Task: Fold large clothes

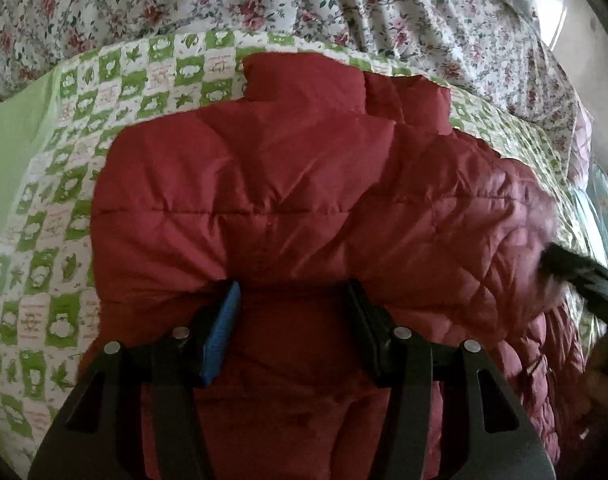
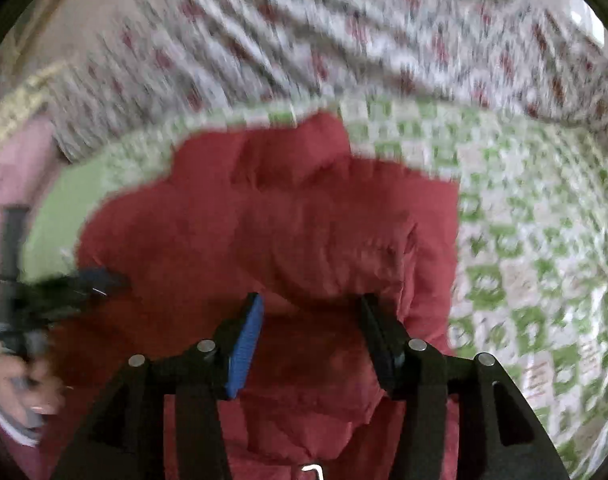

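- Left wrist view: a red quilted jacket is spread on a green checked quilt, bordered by a floral sheet.
- Left gripper: jaws held open over the jacket.
- Right gripper: jaws likewise open above it; picture blurred.

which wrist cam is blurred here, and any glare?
Right wrist view: heavy motion blur across the red jacket and checked sheet; only the right tongs stay sharp. Left wrist view: mostly sharp, left tongs crisp, right edge smeared, a blown-out bright patch top right; strong fisheye curving in both.
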Demonstrator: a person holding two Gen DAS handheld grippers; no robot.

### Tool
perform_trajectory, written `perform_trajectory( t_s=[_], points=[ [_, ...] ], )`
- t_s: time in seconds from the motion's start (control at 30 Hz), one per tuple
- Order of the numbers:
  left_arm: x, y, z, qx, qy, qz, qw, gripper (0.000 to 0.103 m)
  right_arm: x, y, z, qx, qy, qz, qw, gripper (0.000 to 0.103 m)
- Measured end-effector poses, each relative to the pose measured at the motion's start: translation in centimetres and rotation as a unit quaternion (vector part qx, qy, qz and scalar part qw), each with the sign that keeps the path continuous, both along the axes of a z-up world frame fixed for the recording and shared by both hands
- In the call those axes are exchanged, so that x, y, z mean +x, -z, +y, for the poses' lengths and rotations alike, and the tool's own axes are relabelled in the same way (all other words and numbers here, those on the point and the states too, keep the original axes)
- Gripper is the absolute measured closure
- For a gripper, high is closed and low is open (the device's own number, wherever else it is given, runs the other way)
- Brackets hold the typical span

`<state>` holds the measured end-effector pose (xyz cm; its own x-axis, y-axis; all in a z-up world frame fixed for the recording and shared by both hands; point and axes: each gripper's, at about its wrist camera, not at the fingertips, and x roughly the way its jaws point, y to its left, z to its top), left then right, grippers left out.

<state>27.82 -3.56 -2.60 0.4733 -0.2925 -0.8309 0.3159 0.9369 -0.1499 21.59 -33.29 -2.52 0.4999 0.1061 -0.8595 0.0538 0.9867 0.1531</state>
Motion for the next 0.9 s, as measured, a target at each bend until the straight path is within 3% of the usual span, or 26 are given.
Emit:
perform_trajectory(
  t_s=[0.17,0.33,0.9],
  points=[
    [-0.5,-1.1,2.0,0.004,-0.027,-0.032,0.9991,0.051,0.4,2.0,-0.8,0.016,0.011,0.004,1.000,0.052],
    [1.0,1.5,2.8,0.004,-0.037,0.007,0.9993,0.050,0.5,2.1,-0.5,0.010,0.003,0.008,1.000,0.052],
    [0.8,2.0,2.9,0.013,-0.024,0.019,0.9995,0.050,0.7,2.9,-0.5,0.018,0.000,0.016,1.000,0.051]
  ],
)
